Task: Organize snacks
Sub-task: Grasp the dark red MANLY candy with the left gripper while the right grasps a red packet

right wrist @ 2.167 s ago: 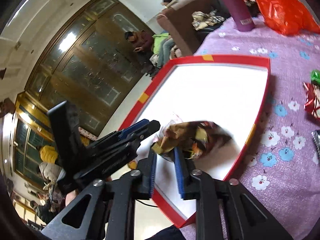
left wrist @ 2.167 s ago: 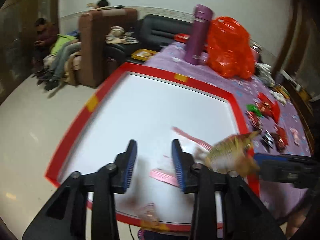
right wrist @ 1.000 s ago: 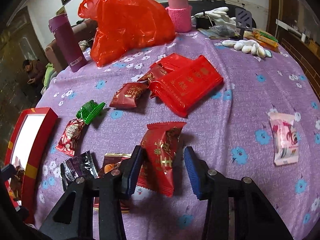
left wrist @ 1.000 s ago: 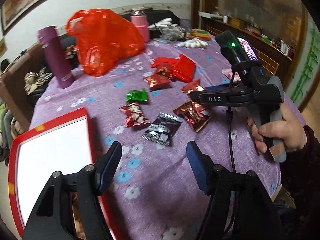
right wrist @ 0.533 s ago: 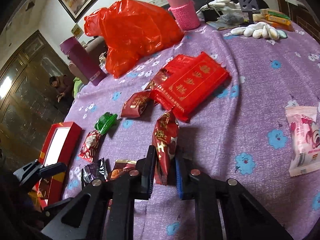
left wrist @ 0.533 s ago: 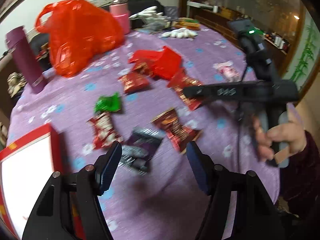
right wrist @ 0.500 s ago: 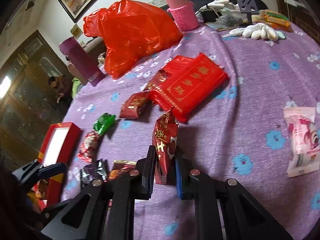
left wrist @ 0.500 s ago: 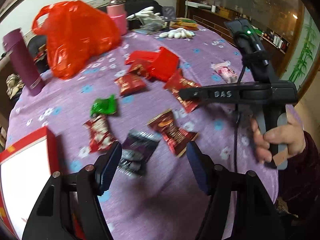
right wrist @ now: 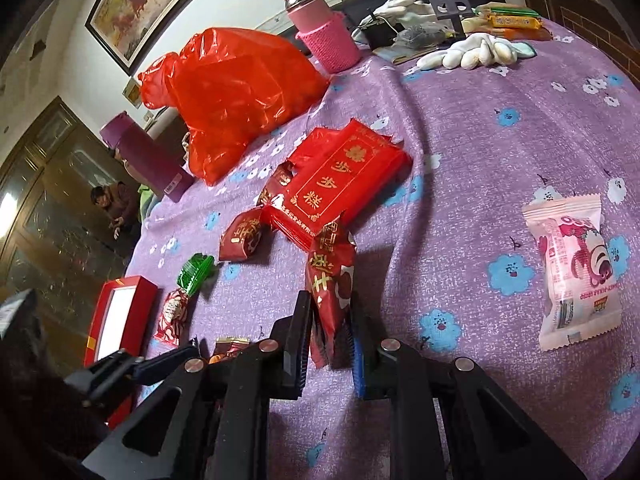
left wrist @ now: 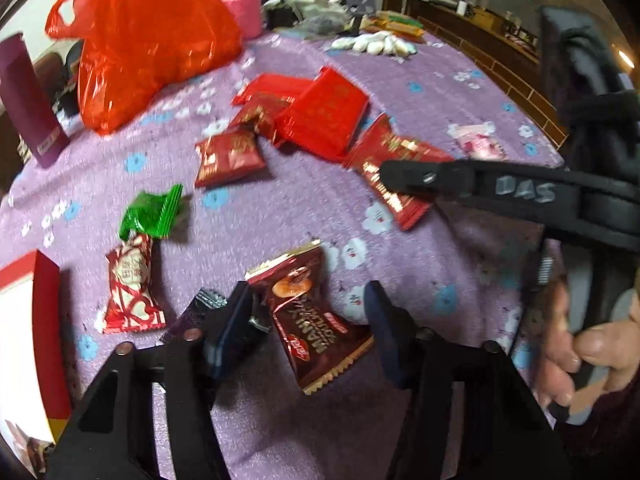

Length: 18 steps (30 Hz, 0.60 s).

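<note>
A: A home, surely a living room; the table wears a purple flowered cloth (right wrist: 500, 152), a framed painting (right wrist: 136, 4) hangs on the white wall.

B: Agreed; dark wooden doors with glass panes (right wrist: 48, 200) at the left, a person (right wrist: 116, 204) sitting beyond the table.

A: House clutter too; a red plastic bag (right wrist: 236, 96), a flask in a pink knitted sleeve (right wrist: 324, 36), white gloves (right wrist: 476, 54), snacks (left wrist: 230, 156) scattered about.

Snack packets (left wrist: 228, 158) lie scattered on the tablecloth (left wrist: 440, 92) — tray (left wrist: 28, 344) at left, bag (left wrist: 148, 36) behind.
</note>
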### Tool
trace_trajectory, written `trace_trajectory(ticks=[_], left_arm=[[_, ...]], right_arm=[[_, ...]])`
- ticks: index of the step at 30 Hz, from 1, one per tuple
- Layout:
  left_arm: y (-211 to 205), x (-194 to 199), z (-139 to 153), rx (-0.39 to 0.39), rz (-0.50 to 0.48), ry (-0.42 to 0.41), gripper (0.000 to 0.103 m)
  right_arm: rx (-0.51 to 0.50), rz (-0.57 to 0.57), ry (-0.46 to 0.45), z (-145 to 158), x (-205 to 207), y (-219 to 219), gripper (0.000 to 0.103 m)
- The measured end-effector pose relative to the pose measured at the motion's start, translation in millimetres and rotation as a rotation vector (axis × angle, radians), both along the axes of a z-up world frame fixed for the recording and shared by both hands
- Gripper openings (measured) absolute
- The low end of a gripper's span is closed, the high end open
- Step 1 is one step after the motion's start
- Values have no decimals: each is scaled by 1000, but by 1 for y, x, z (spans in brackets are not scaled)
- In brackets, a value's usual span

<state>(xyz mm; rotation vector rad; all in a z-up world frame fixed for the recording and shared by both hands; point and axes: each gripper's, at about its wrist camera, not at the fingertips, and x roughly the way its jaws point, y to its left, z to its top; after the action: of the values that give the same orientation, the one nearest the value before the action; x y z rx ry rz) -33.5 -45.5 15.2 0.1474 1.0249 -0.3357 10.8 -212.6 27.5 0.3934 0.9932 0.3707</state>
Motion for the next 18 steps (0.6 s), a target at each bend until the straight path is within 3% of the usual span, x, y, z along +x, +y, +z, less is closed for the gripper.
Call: trace_trajectory(ticks=[3, 12, 18], left_arm=[[3, 0, -3, -10, 2, -13, 34], [3, -5, -4, -32, -37, -45, 31], [12, -14, 4, -65, -26, -63, 31]], right_arm=[[13, 2, -1, 1, -1, -1, 17], [33, 28, 0, 0, -1, 4, 17], [103, 47, -3, 0, 1, 2, 17]])
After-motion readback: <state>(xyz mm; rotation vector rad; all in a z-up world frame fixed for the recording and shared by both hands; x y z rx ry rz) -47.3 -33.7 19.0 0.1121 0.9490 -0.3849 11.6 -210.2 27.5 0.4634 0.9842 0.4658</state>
